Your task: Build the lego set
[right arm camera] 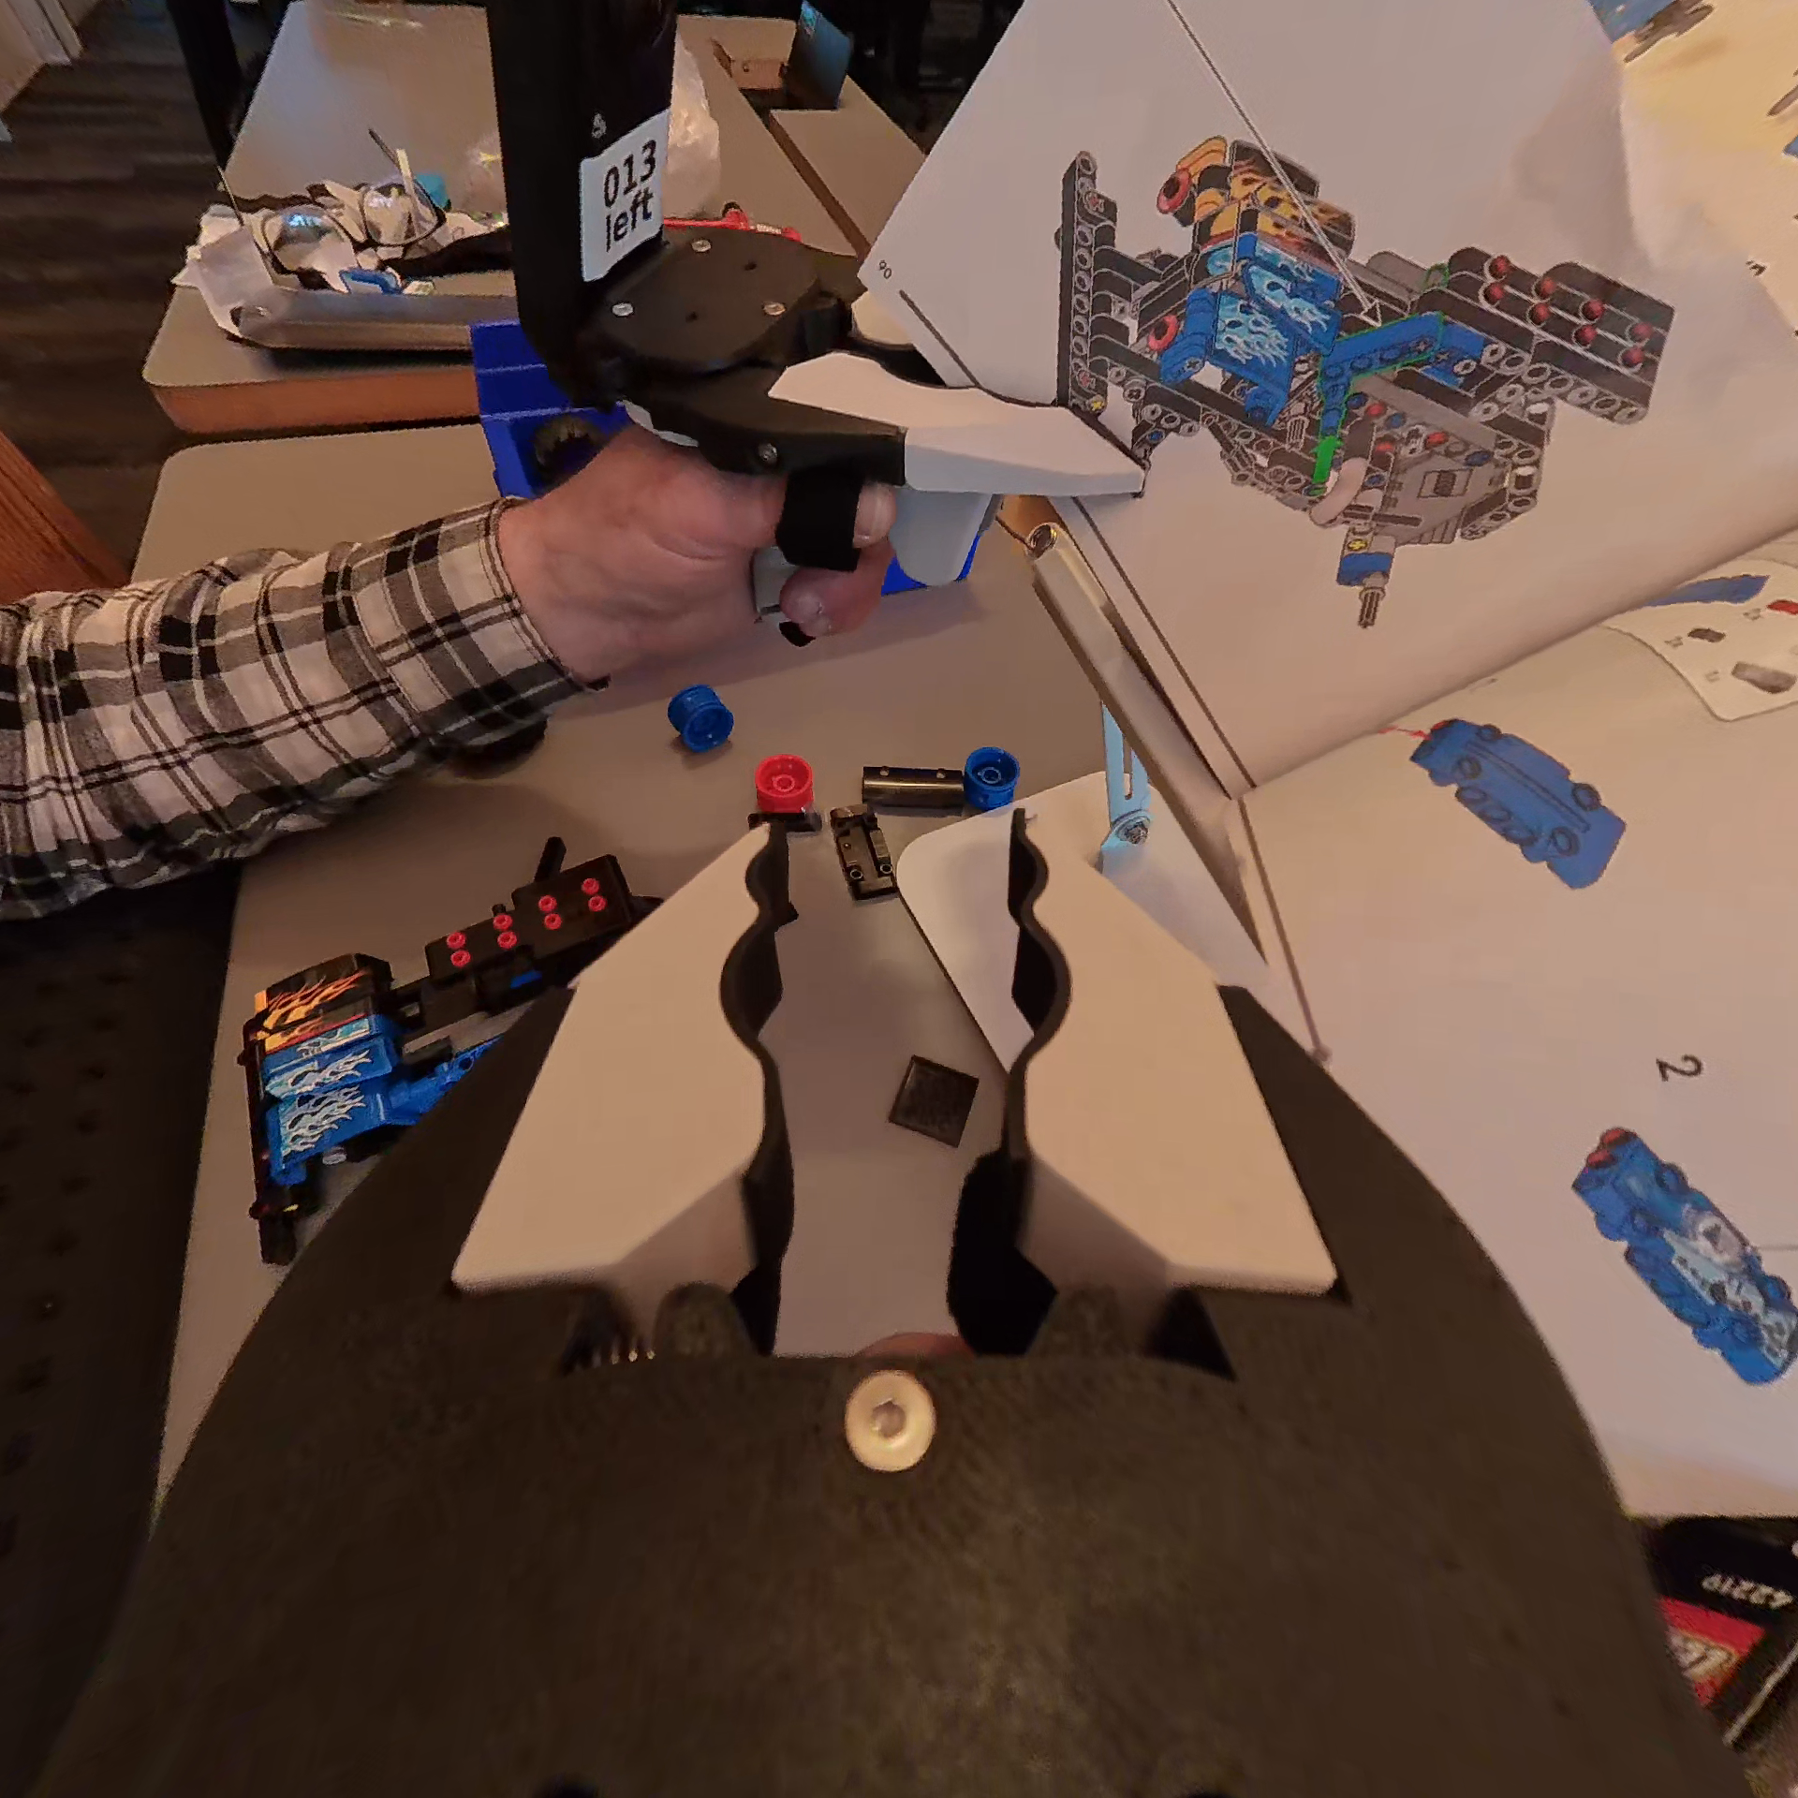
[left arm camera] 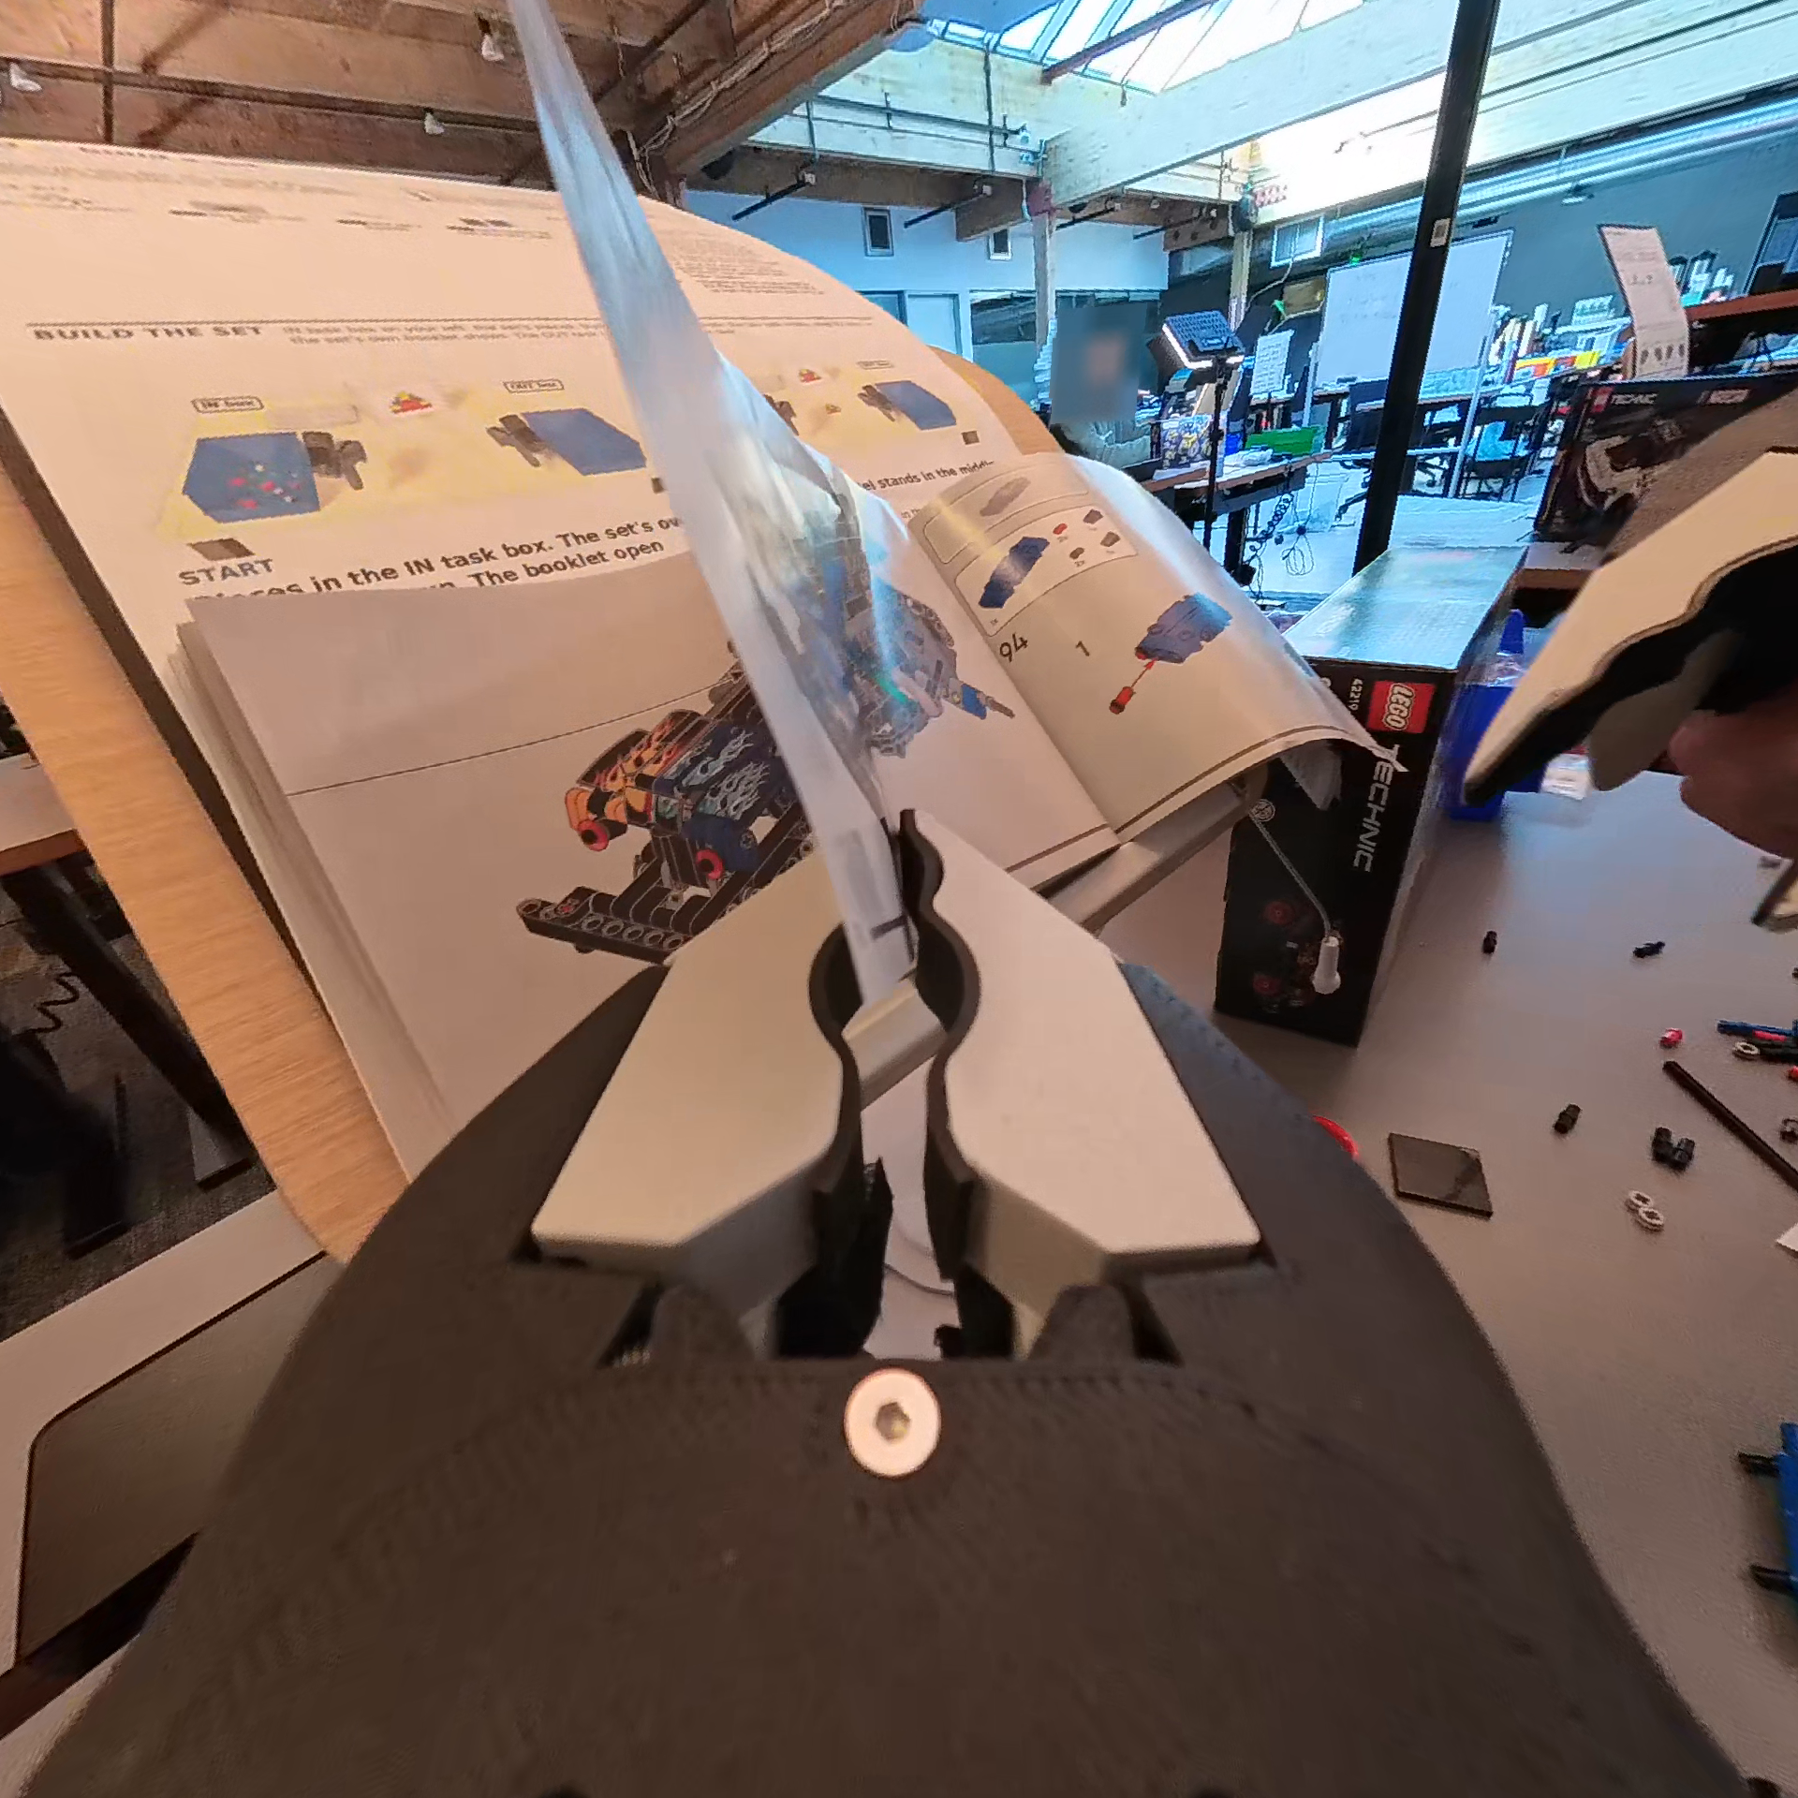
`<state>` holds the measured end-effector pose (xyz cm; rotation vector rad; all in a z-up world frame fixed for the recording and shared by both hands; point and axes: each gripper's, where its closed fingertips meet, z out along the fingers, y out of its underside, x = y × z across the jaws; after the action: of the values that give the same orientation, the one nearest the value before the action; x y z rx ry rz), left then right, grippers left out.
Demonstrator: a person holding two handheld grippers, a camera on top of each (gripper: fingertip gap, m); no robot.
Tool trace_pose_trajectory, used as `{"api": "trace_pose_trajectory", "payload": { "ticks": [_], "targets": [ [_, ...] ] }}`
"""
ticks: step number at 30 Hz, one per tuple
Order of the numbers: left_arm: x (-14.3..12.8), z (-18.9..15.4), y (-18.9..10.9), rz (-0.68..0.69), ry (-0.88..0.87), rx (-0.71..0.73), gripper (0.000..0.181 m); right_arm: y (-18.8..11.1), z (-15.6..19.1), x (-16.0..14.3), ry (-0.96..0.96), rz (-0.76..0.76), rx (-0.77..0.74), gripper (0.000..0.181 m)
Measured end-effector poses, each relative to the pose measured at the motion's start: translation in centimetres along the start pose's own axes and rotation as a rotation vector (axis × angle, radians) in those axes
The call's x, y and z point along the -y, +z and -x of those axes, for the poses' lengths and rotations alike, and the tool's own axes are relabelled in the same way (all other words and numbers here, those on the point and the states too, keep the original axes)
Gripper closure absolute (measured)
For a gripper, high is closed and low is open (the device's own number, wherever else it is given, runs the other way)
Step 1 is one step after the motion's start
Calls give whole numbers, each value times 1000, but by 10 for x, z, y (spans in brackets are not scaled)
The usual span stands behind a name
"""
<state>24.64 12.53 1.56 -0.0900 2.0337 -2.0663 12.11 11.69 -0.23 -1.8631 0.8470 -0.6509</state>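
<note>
Turning the booklet page

Your left claw (left arm camera: 900, 876) pinches a page (left arm camera: 778, 545) of the propped booklet (left arm camera: 467, 720); your right claw (right arm camera: 890, 876) hangs released over the desk (right arm camera: 632, 778). Lay the page flat next, then fetch parts beside the half-built model (right arm camera: 389, 1041).

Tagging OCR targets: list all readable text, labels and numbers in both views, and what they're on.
Not transcribing wording; carriers only.
Printed headings, captions: white instruction sheet.
Step and page numbers: booklet.
Brand print: black box.
Printed tag: white sticker on left gripper.
Background boards: too blurred.
</note>
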Motion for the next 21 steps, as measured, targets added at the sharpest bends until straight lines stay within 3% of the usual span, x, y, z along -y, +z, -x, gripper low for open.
{"api": "trace_pose_trajectory", "payload": {
  "ticks": [21],
  "targets": [
    [-2,4,-1,-8,-54,-17,176,-21,12,-23,4,10,-24,137]
  ]
}}
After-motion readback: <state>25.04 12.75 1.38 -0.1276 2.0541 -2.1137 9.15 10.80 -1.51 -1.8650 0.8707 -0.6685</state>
